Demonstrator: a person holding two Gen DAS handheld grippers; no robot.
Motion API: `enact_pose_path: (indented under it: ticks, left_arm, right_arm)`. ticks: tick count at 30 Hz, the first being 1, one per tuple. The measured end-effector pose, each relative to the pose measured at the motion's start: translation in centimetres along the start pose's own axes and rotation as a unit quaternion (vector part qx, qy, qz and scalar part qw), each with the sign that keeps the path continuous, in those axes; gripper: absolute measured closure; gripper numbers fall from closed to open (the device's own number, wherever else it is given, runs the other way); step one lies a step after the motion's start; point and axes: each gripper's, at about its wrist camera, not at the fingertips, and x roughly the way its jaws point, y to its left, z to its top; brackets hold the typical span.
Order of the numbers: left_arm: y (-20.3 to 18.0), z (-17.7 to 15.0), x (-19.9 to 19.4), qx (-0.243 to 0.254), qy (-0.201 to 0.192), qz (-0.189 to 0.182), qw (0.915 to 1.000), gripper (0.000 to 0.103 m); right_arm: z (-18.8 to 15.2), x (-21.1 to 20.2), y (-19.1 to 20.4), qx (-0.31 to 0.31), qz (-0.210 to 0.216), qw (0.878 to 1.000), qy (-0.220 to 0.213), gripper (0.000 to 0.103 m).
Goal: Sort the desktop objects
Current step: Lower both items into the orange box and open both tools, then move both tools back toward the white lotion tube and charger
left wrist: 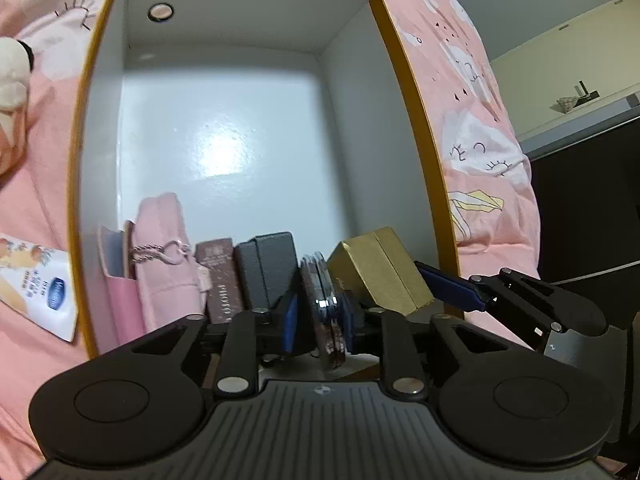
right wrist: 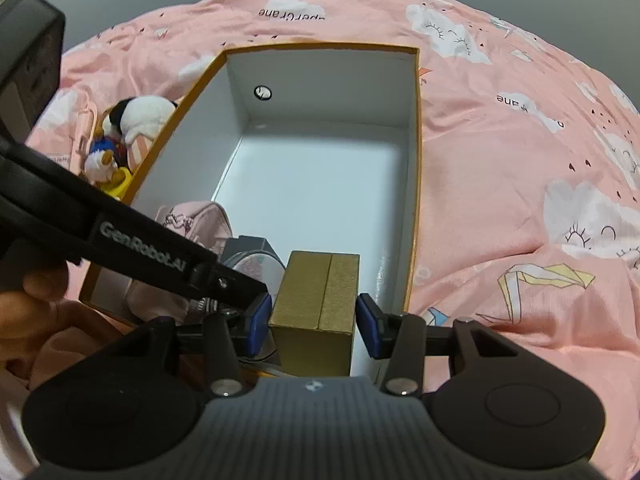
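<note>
Gold box straddled, disc pinched

Gold box [right wrist: 316, 312] stands inside the storage box [right wrist: 416, 184] on the bed; the right claw [right wrist: 314, 322] is spread around it, pads apparently apart. The left claw [left wrist: 320, 316] pinches a round disc [left wrist: 322, 300] alongside. Withdrawing carelessly could topple the box onto its neighbours.

Matte black two-finger left gripper [left wrist: 318, 316] and matching right gripper [right wrist: 314, 320] — ribbed grey bodies, round black side discs, silver pivot screws, blue rubber fingertip pads [right wrist: 367, 326]. White "GenRobot.AI" lettering [right wrist: 142, 249] marks one arm — bare skin of a hand [right wrist: 28, 300] shows behind.
</note>
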Motion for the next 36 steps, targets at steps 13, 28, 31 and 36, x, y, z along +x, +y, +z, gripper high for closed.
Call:
enact_pose_path:
  ticks: [13, 28, 31, 36]
  left_arm:
    - [0.1, -0.4, -5.0, 0.025, -0.128, 0.041, 0.9905, 0.038]
    - [-2.0, -2.0, -7.4, 0.179, -0.259, 0.184, 0.9311, 0.03]
    - [-2.2, -3.0, -8.1, 0.209, -0.287, 0.193, 0.9149, 0.03]
    - [-1.3, -4.0, -9.1, 0.207, -0.352, 0.243, 0.8796, 0.03]
  right_arm:
    - [0.7, 1.6, 0.8, -0.034, -0.013, 0.998, 0.052, 0.055]
    - [1.4, 1.8, 1.6, -0.084, -0.023, 0.991, 0.103, 0.053]
    - [1.7, 1.1, 1.6, -0.101, -0.029, 0.99, 0.093, 0.056]
    - [2.2, 0.7, 1.0, -0.145, -0.029, 0.983, 0.106, 0.069]
